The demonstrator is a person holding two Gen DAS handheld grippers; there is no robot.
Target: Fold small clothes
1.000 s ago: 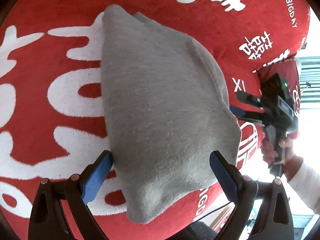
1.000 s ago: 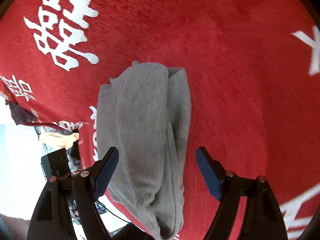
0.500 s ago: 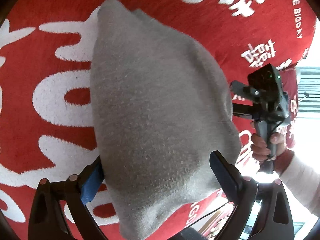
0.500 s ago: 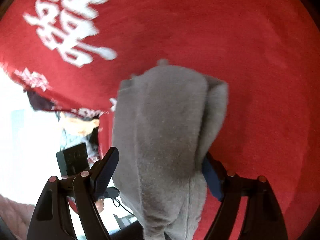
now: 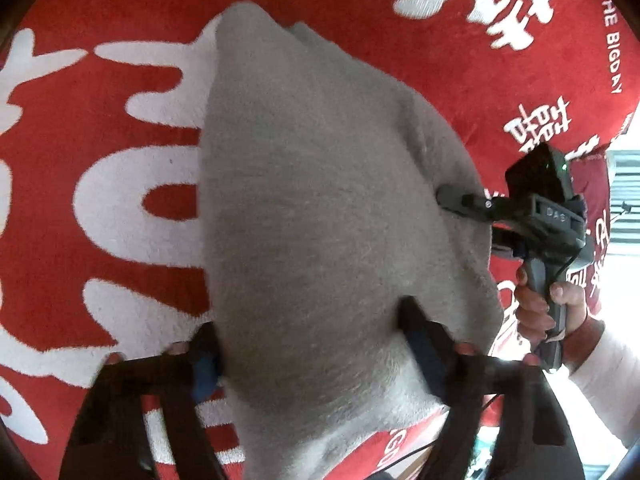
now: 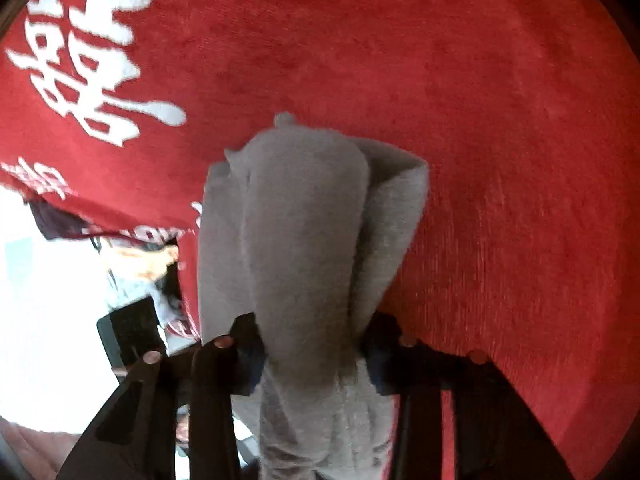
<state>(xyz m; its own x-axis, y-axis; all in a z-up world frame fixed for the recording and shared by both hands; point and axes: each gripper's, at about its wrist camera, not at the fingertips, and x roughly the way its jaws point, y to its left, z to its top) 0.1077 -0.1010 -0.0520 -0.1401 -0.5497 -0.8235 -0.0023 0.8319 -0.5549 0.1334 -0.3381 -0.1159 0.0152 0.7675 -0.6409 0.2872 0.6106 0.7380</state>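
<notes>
A grey fleecy garment point(image 5: 320, 200) lies folded on a red cloth with white characters point(image 5: 100, 128). My left gripper point(image 5: 310, 344) straddles its near end; the jaws are closing and both pads dent the fabric, which bulges up between them. In the right wrist view the same garment point(image 6: 304, 220) shows as a narrow, layered bundle. My right gripper point(image 6: 312, 354) is closing on its near end, and the fabric is pinched into a ridge between the pads. The fingertips are partly hidden by the cloth.
The red cloth point(image 6: 500, 120) stretches wide to the right of the garment. Its edge drops off to a bright floor at the lower left point(image 6: 48, 280). A person's hand point(image 5: 540, 304) and white sleeve point(image 5: 600, 372) hold the right gripper's handle at the garment's far side.
Both pairs of jaws have closed from wide open onto the garment's ends. The right gripper came forward and down over the garment, and the fabric has bunched between its pads.
</notes>
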